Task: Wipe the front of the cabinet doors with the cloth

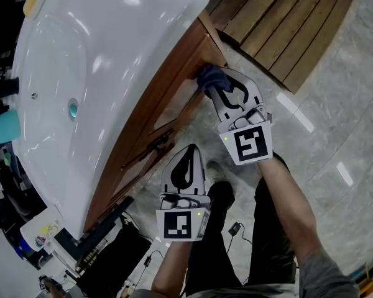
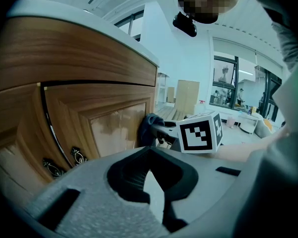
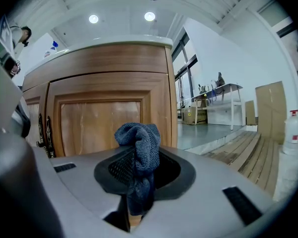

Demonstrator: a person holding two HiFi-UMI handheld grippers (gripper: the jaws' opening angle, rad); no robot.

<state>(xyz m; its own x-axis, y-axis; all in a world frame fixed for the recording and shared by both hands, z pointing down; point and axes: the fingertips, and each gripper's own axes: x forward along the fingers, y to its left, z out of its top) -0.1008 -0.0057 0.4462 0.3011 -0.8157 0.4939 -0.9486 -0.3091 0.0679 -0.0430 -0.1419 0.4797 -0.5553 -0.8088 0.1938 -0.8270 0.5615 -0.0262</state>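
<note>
A dark blue cloth [image 1: 207,77] is bunched in my right gripper [image 1: 215,89], which is shut on it. The cloth presses against the upper right corner of the wooden cabinet door [image 1: 168,113], just under the basin's rim. In the right gripper view the cloth [image 3: 139,148] stands up between the jaws, with the door panel [image 3: 99,123] right behind it. My left gripper [image 1: 189,149] hangs lower and nearer to me, shut with nothing in it, pointing at the cabinet front. The left gripper view shows the cloth [image 2: 148,128] touching the right-hand door [image 2: 116,128].
A white basin [image 1: 99,54] tops the cabinet. Ornate dark handles [image 2: 78,155] sit where the two doors meet. Wooden decking [image 1: 286,23] lies beyond the cabinet on a glossy stone floor [image 1: 336,129]. Boxes and cables [image 1: 112,241] lie at the lower left, near the person's legs.
</note>
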